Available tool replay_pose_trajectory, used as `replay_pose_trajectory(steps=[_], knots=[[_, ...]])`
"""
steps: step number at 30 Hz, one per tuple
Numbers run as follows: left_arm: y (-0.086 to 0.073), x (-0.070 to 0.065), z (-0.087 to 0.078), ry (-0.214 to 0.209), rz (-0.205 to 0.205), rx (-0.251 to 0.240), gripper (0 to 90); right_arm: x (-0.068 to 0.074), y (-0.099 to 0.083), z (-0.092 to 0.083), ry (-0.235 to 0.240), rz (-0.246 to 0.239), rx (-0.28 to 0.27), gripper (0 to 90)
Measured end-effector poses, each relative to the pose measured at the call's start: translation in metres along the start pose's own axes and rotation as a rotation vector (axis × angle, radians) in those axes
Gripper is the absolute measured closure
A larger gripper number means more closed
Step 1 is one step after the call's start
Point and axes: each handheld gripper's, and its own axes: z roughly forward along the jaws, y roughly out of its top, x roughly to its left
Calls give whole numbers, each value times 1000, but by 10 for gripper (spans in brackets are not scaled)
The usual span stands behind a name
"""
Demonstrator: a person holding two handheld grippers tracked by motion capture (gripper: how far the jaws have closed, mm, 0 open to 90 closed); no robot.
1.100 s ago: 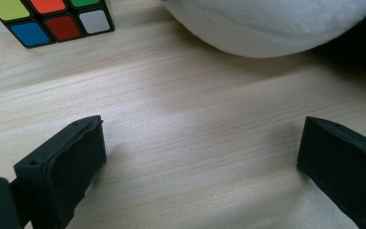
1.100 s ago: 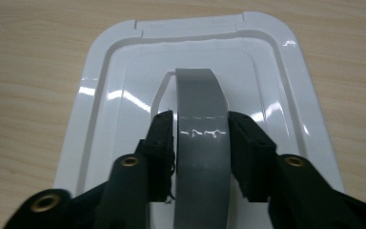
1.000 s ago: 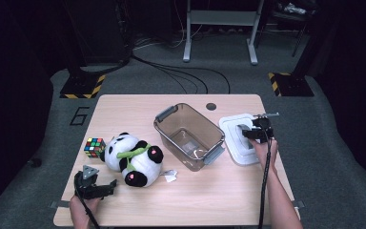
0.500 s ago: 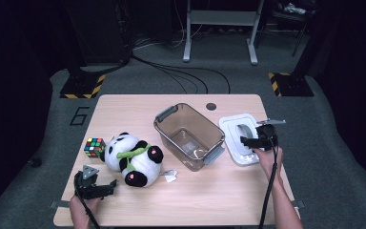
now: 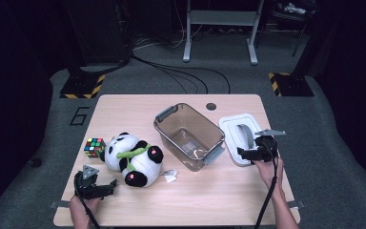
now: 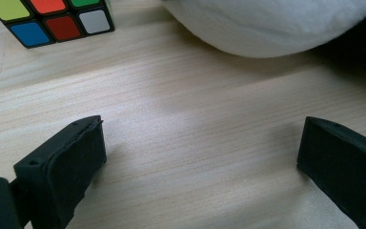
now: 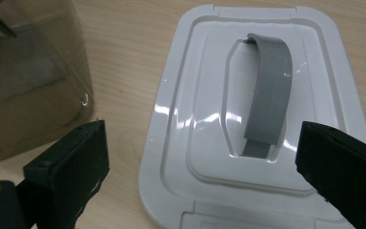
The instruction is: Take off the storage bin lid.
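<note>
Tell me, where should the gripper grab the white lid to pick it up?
Probably the grey handle arching over the middle of the white lid. The lid lies flat on the table, so come straight down from above, with the right gripper, open now, closing across the strap's narrow width.

From above, my tabletop (image 5: 228, 195) sits evenly lit while the floor and room around it sink into near black. Shadows under things are short and soft, as from overhead light. Along my right claw (image 7: 200, 167), the white lid (image 7: 209, 143) throws small glare streaks. Along my left claw (image 6: 195, 162), the wood grain is crisp, but the near black pads (image 6: 71, 162) blur at the edges.
</note>
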Motion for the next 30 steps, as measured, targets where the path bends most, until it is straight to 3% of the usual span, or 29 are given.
replay_pose_trajectory(steps=[8,19,24,30], knots=[[0,0,0,0,0,0,24,19,-19,-3,28,-39,-1,0],[0,0,0,1,0,0,24,58,-46,8,118,-111,20,0],[0,0,0,1,0,2,24,72,-61,19,129,-167,39,0],[0,0,0,2,1,0,21,78,-68,28,129,-204,40,0]])
